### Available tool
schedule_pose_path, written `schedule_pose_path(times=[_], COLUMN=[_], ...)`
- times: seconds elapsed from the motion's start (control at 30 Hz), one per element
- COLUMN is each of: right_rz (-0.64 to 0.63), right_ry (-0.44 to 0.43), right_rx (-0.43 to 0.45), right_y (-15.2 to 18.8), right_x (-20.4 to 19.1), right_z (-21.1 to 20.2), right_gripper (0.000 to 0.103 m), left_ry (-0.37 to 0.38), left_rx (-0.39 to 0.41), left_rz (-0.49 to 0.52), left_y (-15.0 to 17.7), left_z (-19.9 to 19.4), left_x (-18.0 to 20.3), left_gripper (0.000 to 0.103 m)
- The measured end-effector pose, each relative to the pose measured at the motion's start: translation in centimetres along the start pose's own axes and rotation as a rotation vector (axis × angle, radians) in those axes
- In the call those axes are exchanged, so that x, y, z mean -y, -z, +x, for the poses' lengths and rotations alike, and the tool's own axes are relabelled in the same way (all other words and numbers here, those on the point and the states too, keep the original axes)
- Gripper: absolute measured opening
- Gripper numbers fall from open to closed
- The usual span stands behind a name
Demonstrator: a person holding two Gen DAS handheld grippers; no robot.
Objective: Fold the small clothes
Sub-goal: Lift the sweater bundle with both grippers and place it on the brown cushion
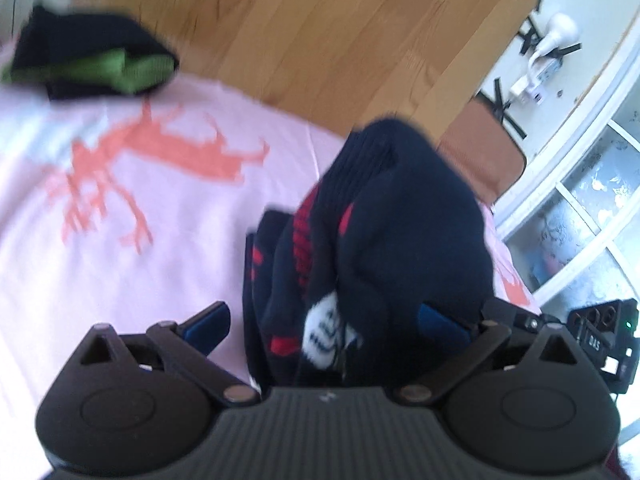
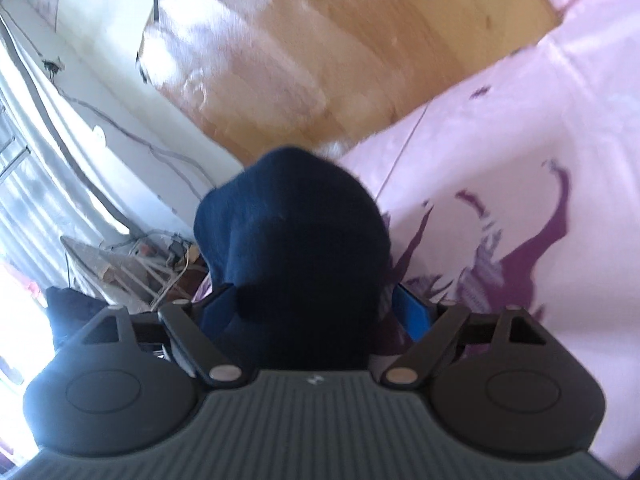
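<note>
My left tool (image 1: 324, 320) stands wide, one navy bundle (image 1: 376, 232) between its fingers; my right tool (image 2: 316, 308) gapes around one navy sock (image 2: 292, 232). One green-black pile (image 1: 96, 60) lies apart on the pink sheet (image 1: 120, 260).

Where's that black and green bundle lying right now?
In the left wrist view, the black and green bundle lies at the upper left, on the pink sheet near its edge by the wooden floor.

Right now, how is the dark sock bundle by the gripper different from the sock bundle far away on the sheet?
The near navy sock bundle has red patterning and a white patch; the far sock bundle is dark with green bands. The near one stands bunched up between the left gripper's wide-spread fingers; the far one lies low, away from the gripper. The near one looks much bigger, being closer to the camera. Both are dark and sit on the pink sheet.
</note>
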State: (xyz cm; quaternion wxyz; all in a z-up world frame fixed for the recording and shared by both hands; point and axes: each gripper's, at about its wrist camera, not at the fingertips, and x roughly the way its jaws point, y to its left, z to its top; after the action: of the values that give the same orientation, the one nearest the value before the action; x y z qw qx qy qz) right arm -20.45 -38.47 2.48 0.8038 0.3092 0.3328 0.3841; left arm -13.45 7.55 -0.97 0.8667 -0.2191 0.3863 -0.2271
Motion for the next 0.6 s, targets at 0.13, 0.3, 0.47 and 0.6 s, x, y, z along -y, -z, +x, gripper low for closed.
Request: schedule_pose_path(times=[0.13, 0.3, 0.47, 0.6], right_rz=[-0.015, -0.075, -0.097, -0.147], right_ry=[-0.036, -0.009, 0.010, 0.102], right_rx=[-0.079, -0.109, -0.057, 0.094], right_y=[-0.1, -0.9, -3.2, -7.5], right_x=[-0.4, -2.0, -1.3, 1.0], right_z=[2.8, 5.1, 3.3, -1.5], right_gripper=[0.088, 0.075, 0.066, 0.066], left_ry=[0.022, 0.010, -0.015, 0.049], left_rx=[0.035, 0.020, -0.018, -0.041], left_rz=[0.009, -0.040, 0.063, 0.183], left_y=[1.0, 0.0, -3.6, -8.0], left_z=[0.4, 0.9, 4.2, 10.9], left_x=[-0.1, 0.2, 5.3, 12.2], left_gripper=[0.097, 0.070, 0.060, 0.060])
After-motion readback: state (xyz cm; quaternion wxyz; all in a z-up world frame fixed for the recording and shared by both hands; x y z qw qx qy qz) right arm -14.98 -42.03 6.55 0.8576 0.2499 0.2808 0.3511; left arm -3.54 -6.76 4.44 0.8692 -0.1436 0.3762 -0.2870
